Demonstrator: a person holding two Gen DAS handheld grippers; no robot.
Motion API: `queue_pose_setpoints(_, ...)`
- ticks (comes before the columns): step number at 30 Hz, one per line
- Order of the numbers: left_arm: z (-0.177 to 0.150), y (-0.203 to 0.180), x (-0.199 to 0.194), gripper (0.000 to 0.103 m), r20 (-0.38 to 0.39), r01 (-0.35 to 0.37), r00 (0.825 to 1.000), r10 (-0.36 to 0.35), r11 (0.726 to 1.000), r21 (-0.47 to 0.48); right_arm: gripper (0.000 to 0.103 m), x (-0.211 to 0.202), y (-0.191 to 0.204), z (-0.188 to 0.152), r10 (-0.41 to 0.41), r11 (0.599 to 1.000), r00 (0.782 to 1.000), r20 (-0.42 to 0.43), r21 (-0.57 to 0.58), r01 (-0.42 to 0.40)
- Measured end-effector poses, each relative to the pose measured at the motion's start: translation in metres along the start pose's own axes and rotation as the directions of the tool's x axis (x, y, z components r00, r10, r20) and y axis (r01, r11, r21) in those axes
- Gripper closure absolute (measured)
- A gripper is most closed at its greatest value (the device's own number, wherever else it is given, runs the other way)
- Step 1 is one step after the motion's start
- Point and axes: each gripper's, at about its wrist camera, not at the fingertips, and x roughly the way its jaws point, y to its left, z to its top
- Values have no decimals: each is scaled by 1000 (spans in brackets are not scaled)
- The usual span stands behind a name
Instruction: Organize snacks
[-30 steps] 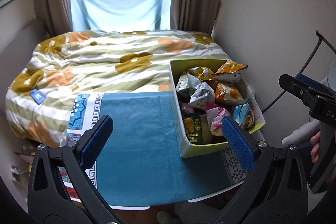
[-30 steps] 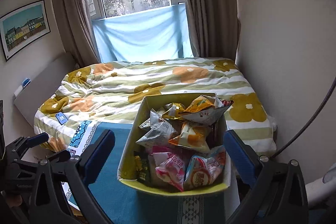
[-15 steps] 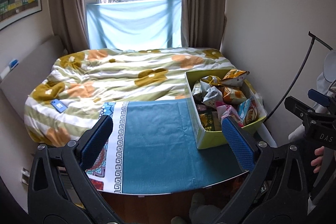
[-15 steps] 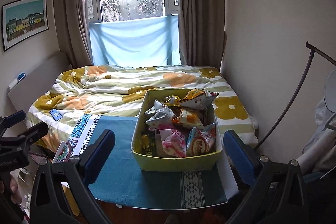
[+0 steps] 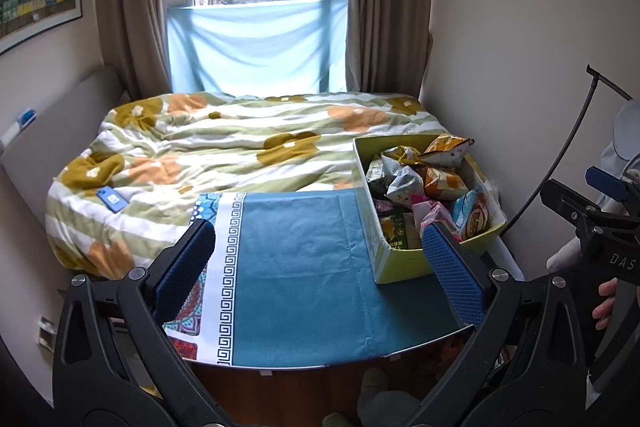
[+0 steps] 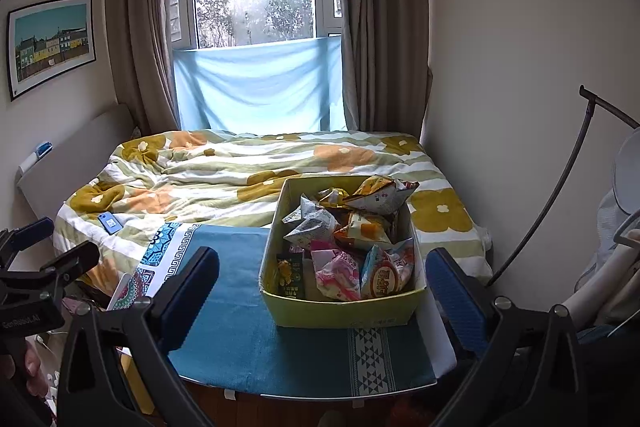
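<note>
Fig.: yellow box [image 6: 344,313] of snack bags [image 6: 346,233] sits on teal cloth [image 5: 304,267], right side, by bed [image 5: 224,147]. Left claw [image 5: 318,269] & right claw [image 6: 322,289]: both wide open, nothing held. Bags prob. light, crinkly, slippery, crushable; you pinch top seam, gentle squeeze.

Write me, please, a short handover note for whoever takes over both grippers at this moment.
Left gripper: open, empty, held back from the table.
Right gripper: open, empty, facing the box.
The yellow box sits on the right of the teal cloth, with the snack packets piled loosely inside.
Done: nothing visibly sorted.
Left: all the sorting.
</note>
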Motion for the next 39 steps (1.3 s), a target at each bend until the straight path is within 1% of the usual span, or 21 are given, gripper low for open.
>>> queue_pose_setpoints(13,0,7,6,0,-14,-5,1000,5,1000,-16,0,12,3,4,6,1000,1000,-15,0,-6)
queue_pose_setpoints(29,0,16,9,0,-12,-7,1000,7,999,-37,0,14,5,2,2,1000,1000,-7,3,-2)
queue_pose_setpoints(35,-1,13,4,0,16,-25,1000,25,1000,-17,0,14,4,3,3,1000,1000,-8,4,-3)
queue_pose_setpoints(39,-2,12,-1,0,50,-41,998,41,999,-4,0,14,3,3,5,1000,1000,-7,3,-4)
